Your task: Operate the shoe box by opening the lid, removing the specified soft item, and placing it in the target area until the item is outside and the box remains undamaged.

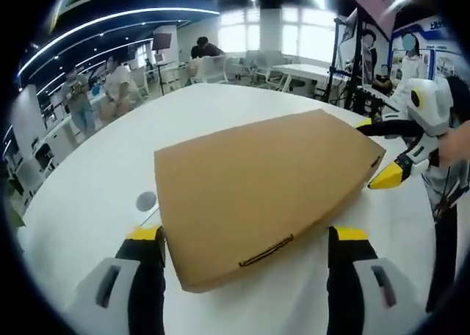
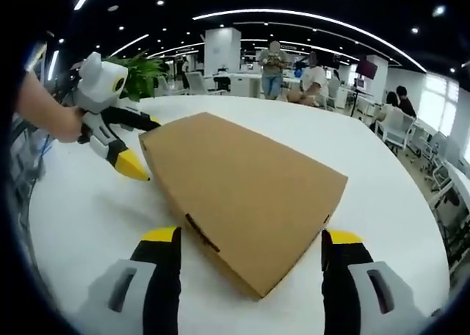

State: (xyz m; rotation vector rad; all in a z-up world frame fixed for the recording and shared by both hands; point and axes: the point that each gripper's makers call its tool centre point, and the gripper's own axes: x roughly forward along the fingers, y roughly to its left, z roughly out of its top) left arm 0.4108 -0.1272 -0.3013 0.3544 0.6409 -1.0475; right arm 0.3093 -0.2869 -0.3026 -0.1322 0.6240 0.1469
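In your left gripper view, the closed cardboard shoe box [image 1: 264, 192] lies flat on the white table [image 1: 88, 195], lid still down. Your left gripper [image 1: 246, 239] is spread wide, its yellow-tipped jaws straddling the box's near corner without touching it. Your right gripper [image 1: 378, 155] sits at the box's far corner, jaws apart.

In your right gripper view, the box fills the middle, and your right gripper [image 2: 250, 241] gapes around its near corner. The left gripper [image 2: 139, 148] is parted at the far corner.
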